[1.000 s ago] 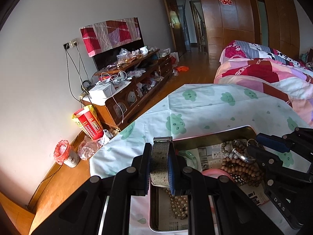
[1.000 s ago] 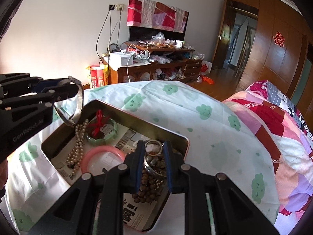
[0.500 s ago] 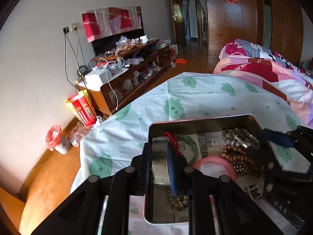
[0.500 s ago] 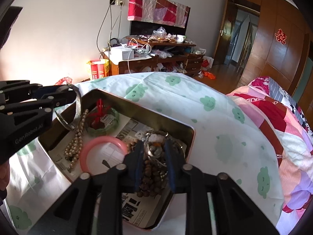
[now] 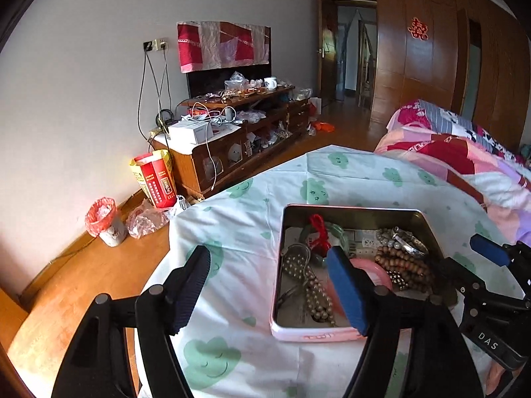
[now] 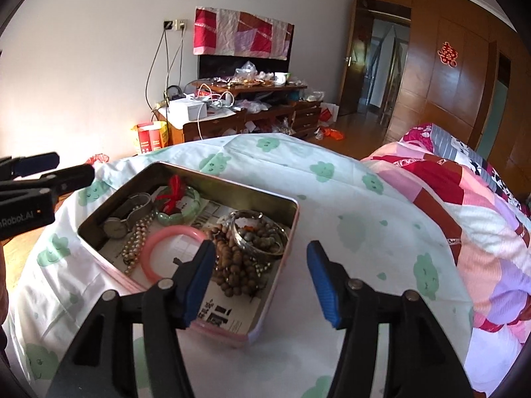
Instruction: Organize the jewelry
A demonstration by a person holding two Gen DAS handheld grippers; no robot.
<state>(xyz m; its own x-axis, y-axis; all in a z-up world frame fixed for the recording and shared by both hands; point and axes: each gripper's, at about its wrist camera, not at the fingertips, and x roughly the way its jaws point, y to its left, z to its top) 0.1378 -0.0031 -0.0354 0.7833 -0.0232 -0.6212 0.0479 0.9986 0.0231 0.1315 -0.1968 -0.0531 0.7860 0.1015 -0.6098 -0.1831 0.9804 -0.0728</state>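
On the far left, against the wall, a bin lined with a red bag (image 5: 105,220) stands on the wooden floor, near a red and yellow carton (image 5: 155,179) and a cluttered wooden cabinet (image 5: 232,139). Nearer, a white cloth with green cloud prints (image 5: 232,219) covers the surface on which the metal tin (image 6: 265,305) rests. The left gripper (image 5: 270,287) has just been opening; its jaws are now spread wide with nothing between them, the left finger over the cloth and the right finger over the tin's left part. Inside the tin, from left to right, lie a wristwatch with a mesh band (image 6: 127,214), a pearl strand (image 6: 136,243), a green bangle tied with red cord (image 6: 179,204), a pink bangle (image 6: 166,252), a heap of brown wooden beads (image 6: 237,270) and a silver bangle (image 6: 259,233) resting on the beads. The right gripper (image 6: 260,270) has also just been opening; its jaws stand apart and grip nothing, the left finger over the tin's near edge and the right finger over the bare cloth. Farther right lies a pink, red and white patchwork quilt (image 6: 464,205), with a wooden wardrobe (image 6: 464,76) behind it.
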